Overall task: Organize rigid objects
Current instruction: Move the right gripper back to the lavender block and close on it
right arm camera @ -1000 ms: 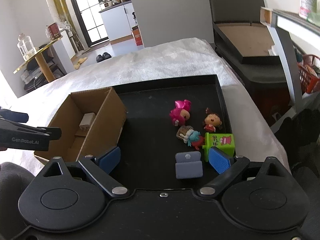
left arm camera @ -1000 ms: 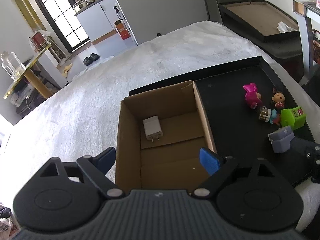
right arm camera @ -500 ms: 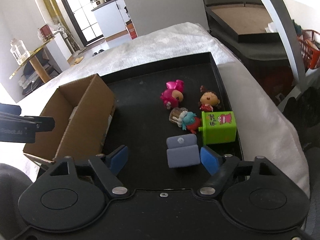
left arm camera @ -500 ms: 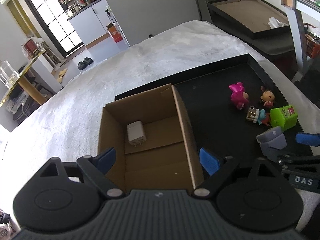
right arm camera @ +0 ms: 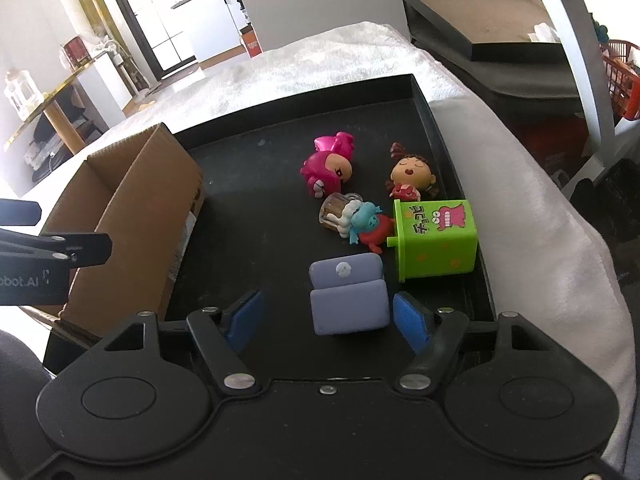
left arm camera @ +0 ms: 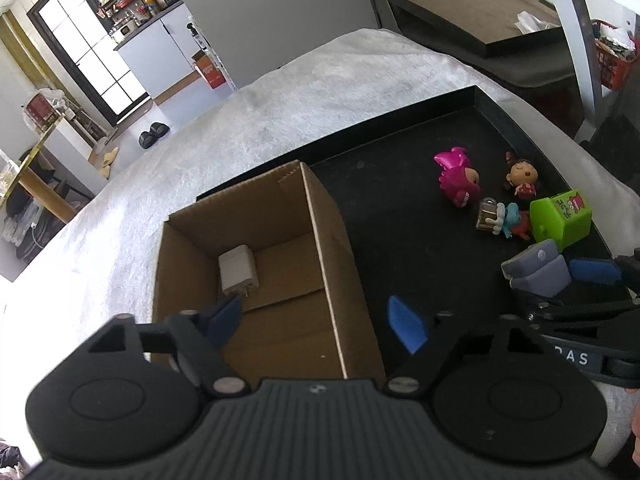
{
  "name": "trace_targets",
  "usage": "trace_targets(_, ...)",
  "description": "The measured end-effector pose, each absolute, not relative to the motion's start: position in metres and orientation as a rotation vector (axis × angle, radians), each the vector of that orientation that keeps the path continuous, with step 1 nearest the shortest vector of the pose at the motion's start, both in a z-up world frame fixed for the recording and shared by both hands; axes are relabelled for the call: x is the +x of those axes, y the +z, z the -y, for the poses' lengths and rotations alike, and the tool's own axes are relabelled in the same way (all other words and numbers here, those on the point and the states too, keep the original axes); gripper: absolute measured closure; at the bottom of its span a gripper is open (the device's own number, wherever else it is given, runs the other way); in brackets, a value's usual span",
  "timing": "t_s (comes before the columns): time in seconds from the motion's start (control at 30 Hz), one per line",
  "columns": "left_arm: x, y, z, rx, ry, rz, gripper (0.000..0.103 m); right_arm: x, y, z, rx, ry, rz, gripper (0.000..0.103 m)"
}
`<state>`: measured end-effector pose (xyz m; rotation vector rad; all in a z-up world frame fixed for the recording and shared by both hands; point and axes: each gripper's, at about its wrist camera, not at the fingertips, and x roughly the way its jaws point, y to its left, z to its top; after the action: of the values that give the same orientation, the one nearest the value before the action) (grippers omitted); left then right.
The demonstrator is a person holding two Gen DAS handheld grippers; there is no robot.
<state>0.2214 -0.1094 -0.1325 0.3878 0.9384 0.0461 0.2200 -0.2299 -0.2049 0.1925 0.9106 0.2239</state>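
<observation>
A grey-purple toy sofa (right arm camera: 349, 294) lies on the black tray (right arm camera: 248, 184) between the open fingers of my right gripper (right arm camera: 329, 322), untouched on either side; it also shows in the left wrist view (left arm camera: 536, 270). Beyond it lie a green box (right arm camera: 436, 240), a blue-red figure with a mug (right arm camera: 356, 222), a pink figure (right arm camera: 328, 170) and a girl figure (right arm camera: 410, 176). My left gripper (left arm camera: 318, 320) is open above the cardboard box (left arm camera: 280, 264), which holds a white charger (left arm camera: 237, 270).
The tray and box rest on a white fluffy cover (left arm camera: 320, 92). A dark bench with a brown-lined tray (right arm camera: 488, 20) stands behind. A grey table leg (right arm camera: 588, 80) rises at the right. The left gripper's arm (right arm camera: 48, 256) reaches in over the box.
My right gripper has moved forward and down so the sofa now sits between its fingers. My left gripper has shifted left over the box.
</observation>
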Motion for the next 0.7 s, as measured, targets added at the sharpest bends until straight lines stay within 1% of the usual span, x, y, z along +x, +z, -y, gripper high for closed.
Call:
trace_targets(0.03, 0.223, -0.135, 0.109, 0.382, 0.043, -0.943, 0.035, 0.221, -0.205, 0.229, 0.186, 0.220, -0.912, 0.033)
trace_targets(0.1, 0.224, -0.138, 0.110, 0.374, 0.037, -0.947, 0.043, 0.221, -0.207, 0.229, 0.183, 0.216, -0.916, 0.033)
trace_targets(0.13, 0.225, -0.141, 0.111, 0.371, 0.033, -0.950, 0.045, 0.222, -0.208, 0.229, 0.185, 0.215, -0.919, 0.033)
trace_targets(0.23, 0.228, -0.147, 0.111, 0.357, 0.028, -0.962, 0.055, 0.223, -0.210, 0.228, 0.177, 0.208, -0.923, 0.033)
trace_targets(0.3, 0.231, -0.151, 0.111, 0.342, 0.026, -0.972, 0.064, 0.225, -0.211, 0.226, 0.171, 0.204, -0.921, 0.034)
trace_targets(0.33, 0.232, -0.153, 0.111, 0.336, 0.023, -0.976, 0.065, 0.225, -0.211, 0.226, 0.168, 0.203, -0.920, 0.034)
trace_targets(0.4, 0.232, -0.155, 0.111, 0.332, 0.022, -0.976, 0.073, 0.226, -0.213, 0.225, 0.161, 0.194, -0.917, 0.035)
trace_targets(0.5, 0.234, -0.156, 0.111, 0.327, 0.014, -0.977, 0.079, 0.228, -0.214, 0.223, 0.143, 0.181, -0.911, 0.036)
trace_targets(0.53, 0.234, -0.156, 0.111, 0.326, 0.013, -0.976, 0.079, 0.228, -0.215, 0.222, 0.137, 0.179, -0.911, 0.038)
trace_targets(0.63, 0.233, -0.155, 0.112, 0.323, 0.016, -0.974, 0.080, 0.227, -0.217, 0.219, 0.101, 0.171, -0.914, 0.055)
trace_targets(0.67, 0.232, -0.154, 0.112, 0.321, 0.015, -0.972, 0.080, 0.226, -0.217, 0.218, 0.086, 0.179, -0.914, 0.058)
trace_targets(0.7, 0.232, -0.153, 0.112, 0.321, 0.014, -0.970, 0.081, 0.226, -0.216, 0.218, 0.082, 0.184, -0.915, 0.058)
